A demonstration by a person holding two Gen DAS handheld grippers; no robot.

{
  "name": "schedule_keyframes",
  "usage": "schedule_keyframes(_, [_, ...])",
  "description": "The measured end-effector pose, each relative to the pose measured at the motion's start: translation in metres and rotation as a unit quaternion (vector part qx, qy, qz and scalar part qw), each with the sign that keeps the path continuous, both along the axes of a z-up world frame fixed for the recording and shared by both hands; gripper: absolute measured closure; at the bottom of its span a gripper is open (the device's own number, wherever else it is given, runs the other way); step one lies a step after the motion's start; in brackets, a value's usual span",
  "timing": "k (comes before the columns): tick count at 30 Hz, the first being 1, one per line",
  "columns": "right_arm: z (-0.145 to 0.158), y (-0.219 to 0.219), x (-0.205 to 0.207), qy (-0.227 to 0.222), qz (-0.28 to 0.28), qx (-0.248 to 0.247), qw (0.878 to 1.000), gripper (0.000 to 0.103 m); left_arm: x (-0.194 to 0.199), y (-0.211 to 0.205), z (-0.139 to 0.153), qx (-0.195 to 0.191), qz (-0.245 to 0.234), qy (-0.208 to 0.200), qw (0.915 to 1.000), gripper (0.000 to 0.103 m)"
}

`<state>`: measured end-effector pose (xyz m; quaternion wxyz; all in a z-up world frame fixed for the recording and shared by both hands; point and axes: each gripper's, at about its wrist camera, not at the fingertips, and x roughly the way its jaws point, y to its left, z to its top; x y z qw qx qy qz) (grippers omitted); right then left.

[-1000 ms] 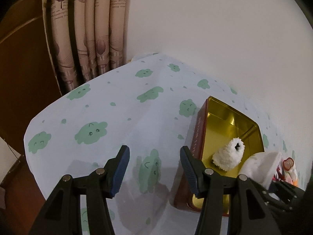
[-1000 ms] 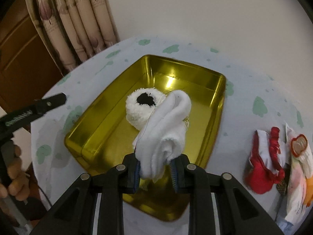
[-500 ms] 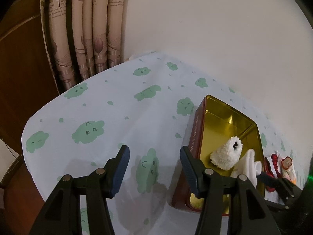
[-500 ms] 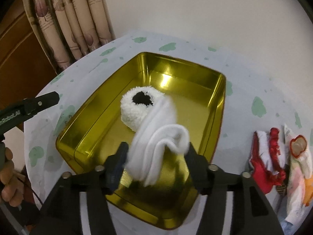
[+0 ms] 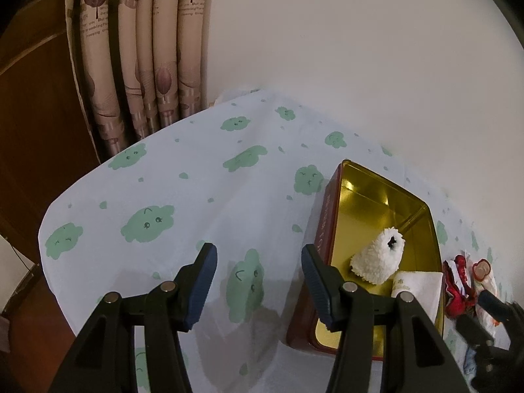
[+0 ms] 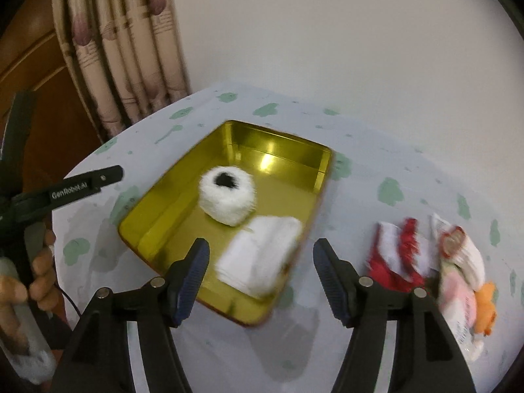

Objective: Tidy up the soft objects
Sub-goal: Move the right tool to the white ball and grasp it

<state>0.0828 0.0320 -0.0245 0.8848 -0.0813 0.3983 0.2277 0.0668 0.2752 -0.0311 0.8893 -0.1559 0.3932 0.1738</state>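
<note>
Opening wider above the gold tin, right tongs empty, nothing between the pads; folded white cloth lying released inside the tin, touching the fluffy white roll. Left tongs parked spread and empty over the worktop. Red and pink soft items waiting outside, probably next.

Folded white cloth flat in gold rectangular metal tin, touching fluffy white sock roll. Red-white and pink-orange soft items beside tin on surface.
</note>
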Motion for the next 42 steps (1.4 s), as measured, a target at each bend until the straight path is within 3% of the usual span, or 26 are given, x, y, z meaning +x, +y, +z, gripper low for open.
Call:
schedule_keyframes(9, [0.002,-0.123,-0.007,0.001,-0.115,-0.014,0.993,0.04,-0.001,-0.009,0.001,0.02,-0.012,-0.002,0.9997,0.048])
schedule_keyframes(16, [-0.011,-0.235,-0.012,0.014,-0.228,-0.007,0.974,0.04,-0.001,-0.019,0.002,0.04,-0.025,0.0,0.9989,0.048])
schedule_keyframes(20, [-0.031,-0.27,-0.014,0.031,-0.259,-0.006,0.965,0.045,0.0,-0.027,0.003,0.053,-0.036,-0.001,0.998,0.048])
schedule_keyframes(23, [-0.045,-0.283,-0.013,0.045,-0.266,-0.004,0.963,0.051,0.0,-0.034,0.003,0.066,-0.047,-0.002,0.9967,0.048])
schedule_keyframes(31, [-0.069,-0.287,-0.01,0.064,-0.259,0.022,0.963,0.053,0.001,-0.052,0.003,0.094,-0.074,-0.006,0.9927,0.048])
schedule_keyframes(37, [-0.084,-0.278,0.001,0.068,-0.244,0.024,0.967,0.053,0.006,-0.065,-0.003,0.062,-0.126,0.006,0.99,0.048])
schedule_keyframes(42, [-0.091,-0.277,0.008,0.062,-0.228,0.042,0.971,0.058,0.003,-0.086,-0.004,0.09,-0.148,0.012,0.9848,0.048])
